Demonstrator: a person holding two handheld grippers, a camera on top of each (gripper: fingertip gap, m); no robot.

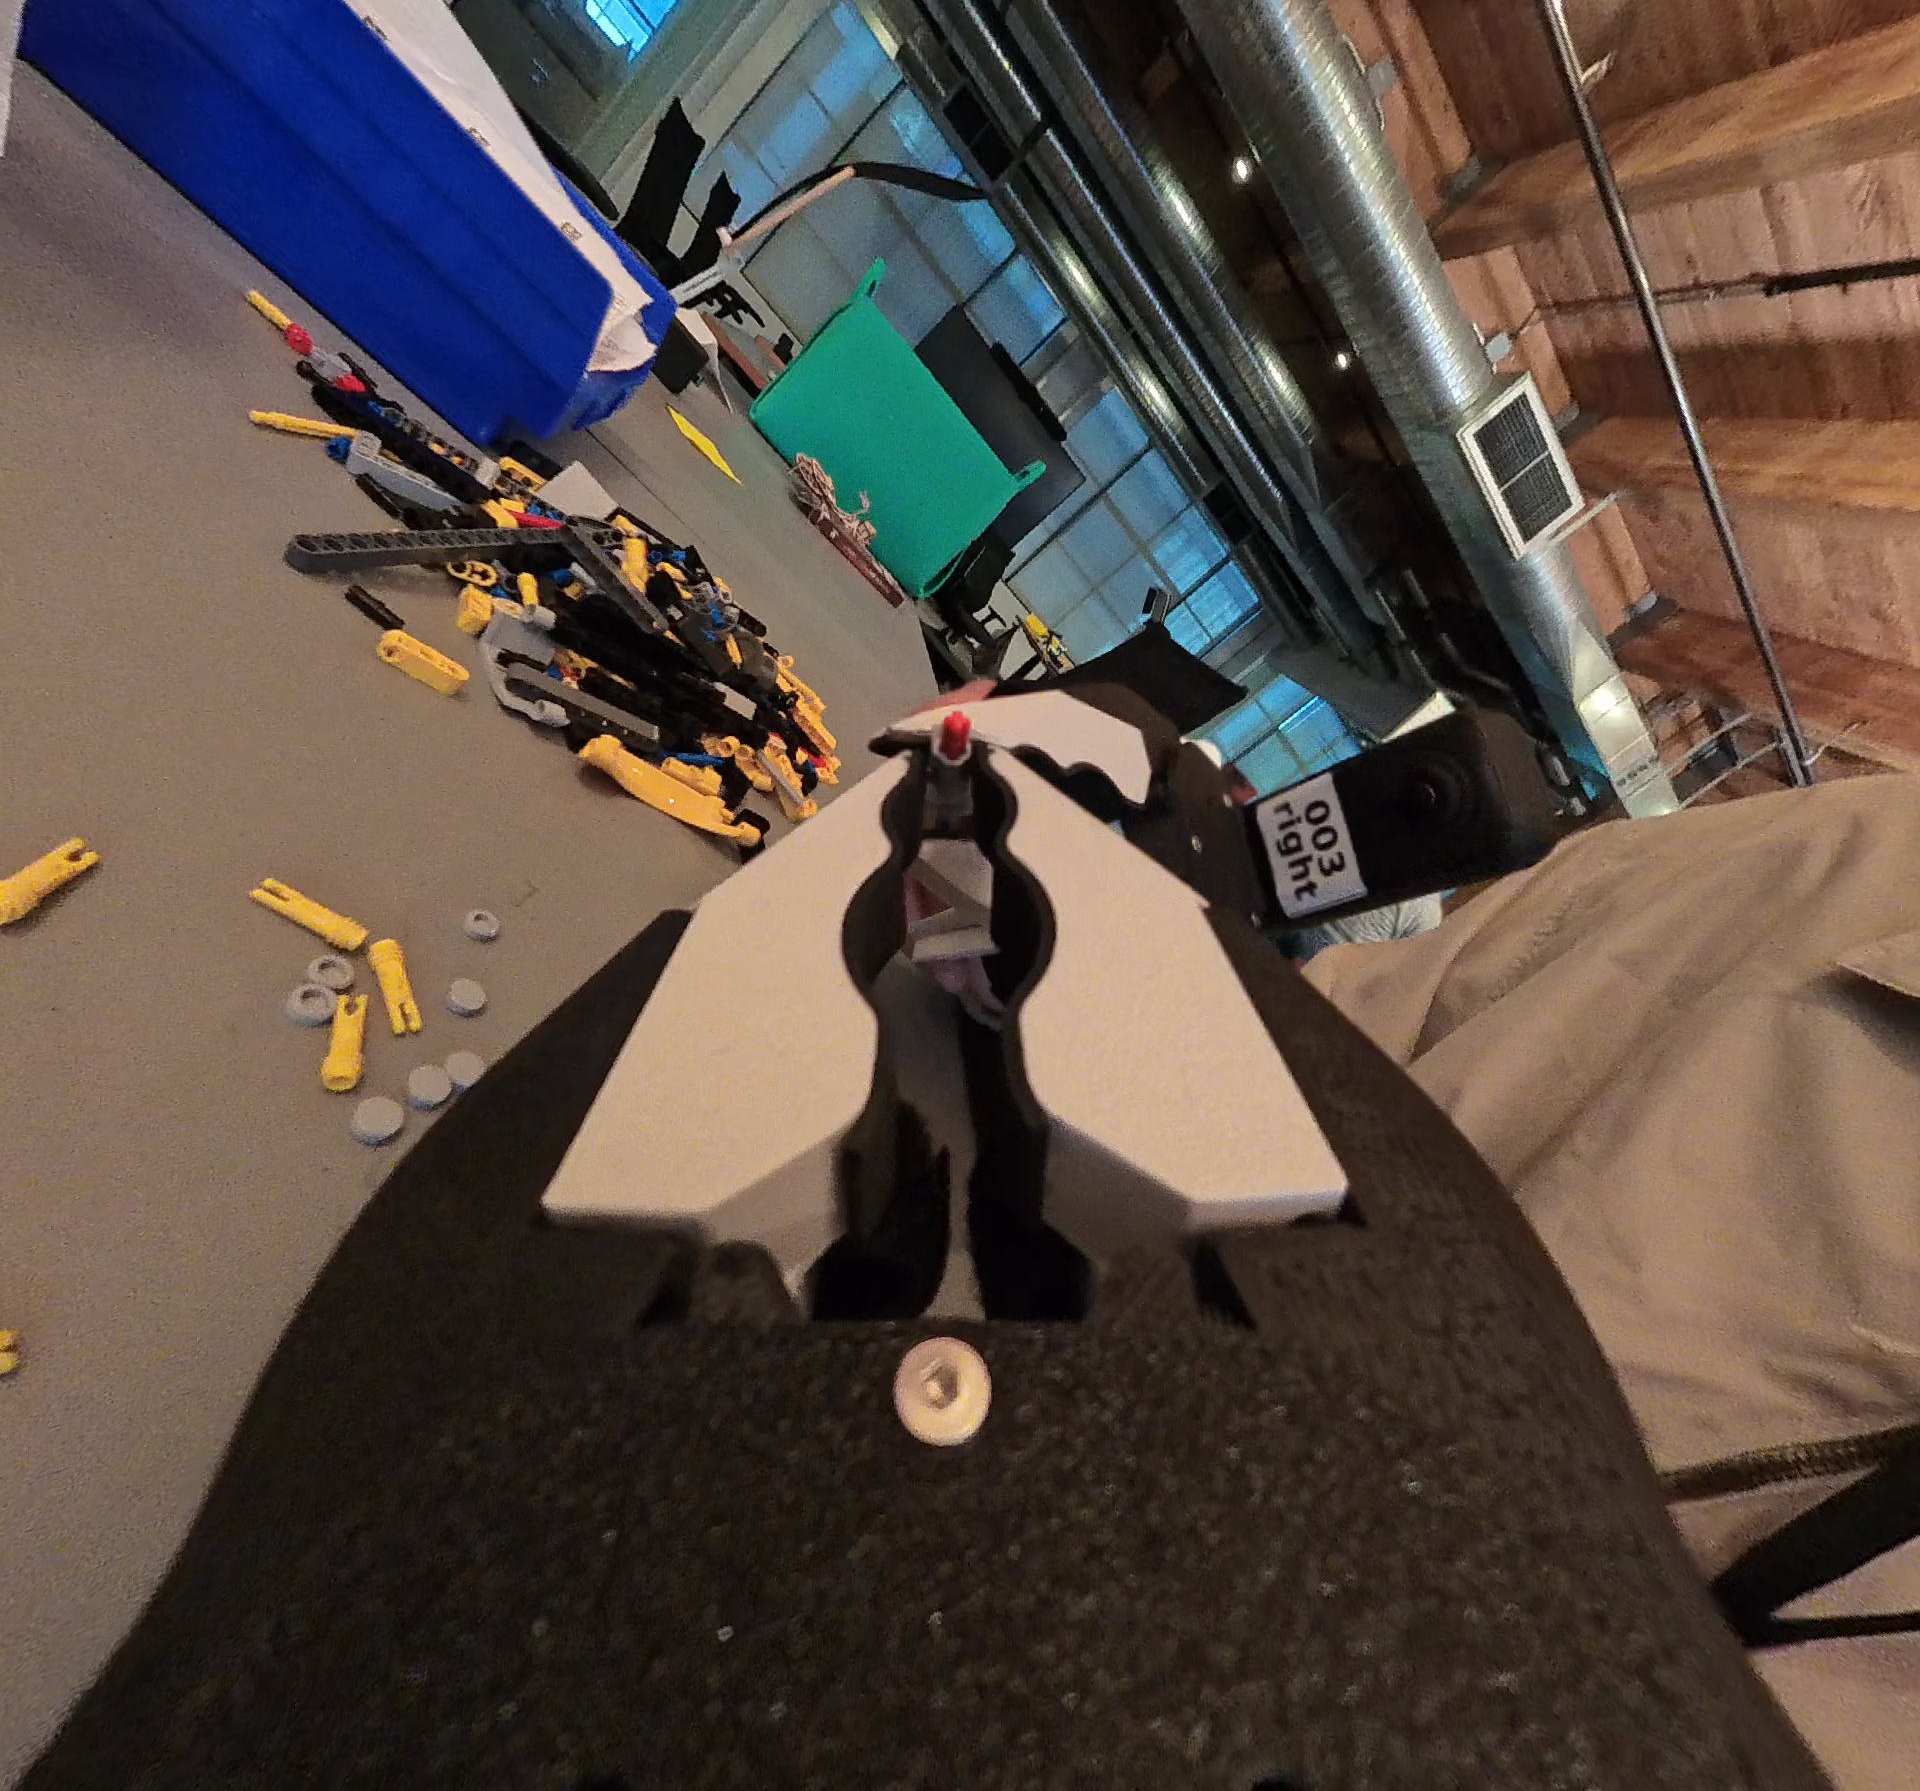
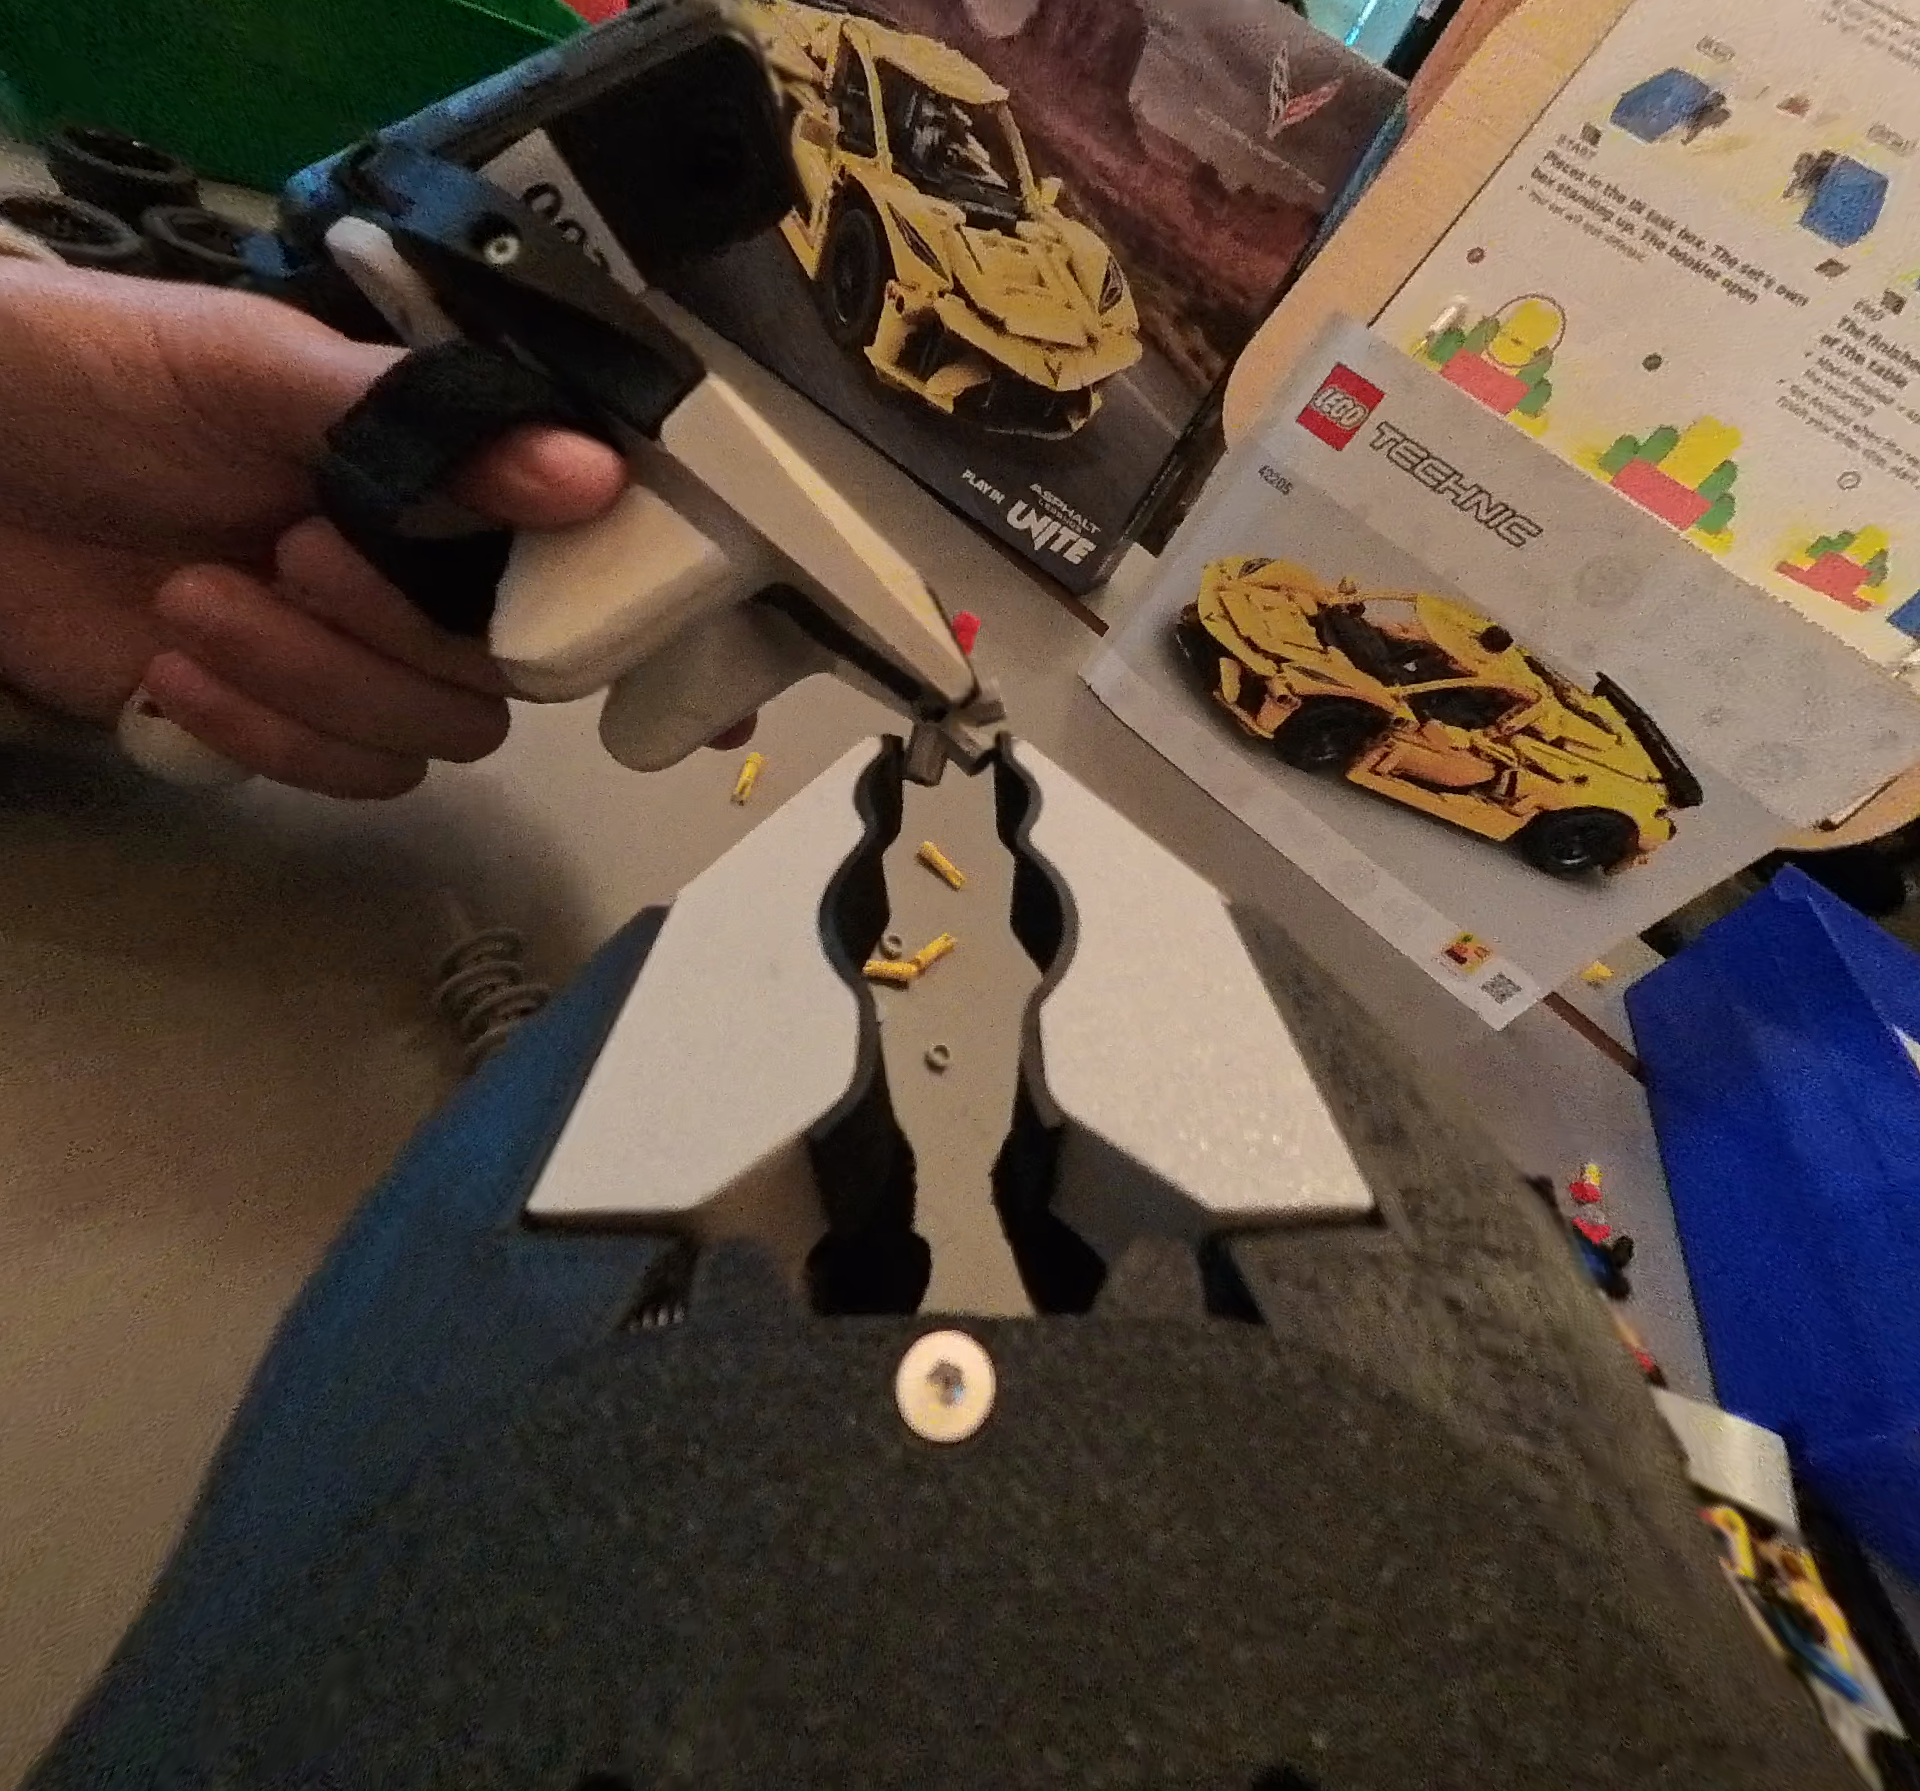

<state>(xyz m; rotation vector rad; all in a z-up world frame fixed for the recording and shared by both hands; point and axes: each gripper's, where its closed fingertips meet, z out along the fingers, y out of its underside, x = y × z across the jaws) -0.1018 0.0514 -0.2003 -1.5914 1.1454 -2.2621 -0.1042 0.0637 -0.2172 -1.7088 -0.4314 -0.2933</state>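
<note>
My left claw [image 1: 951, 775] pinches a small grey connector piece with a red pin [image 1: 954, 735] at its fingertips, raised above the grey tabletop [image 1: 156, 754]. My right claw [image 2: 943, 767] meets it tip to tip, its fingers narrowed onto the same grey piece [image 2: 951, 739]; I cannot tell how firmly. Below them lie loose yellow pins [image 2: 906, 964] and small grey rings [image 1: 312, 998]. Farther off sits a heap of black and yellow building parts [image 1: 644, 640], beside a blue bin [image 1: 312, 152]. Toward the tabletop's far edge I see an instruction booklet [image 2: 1455, 681] and the set's box [image 2: 997, 214].
</note>
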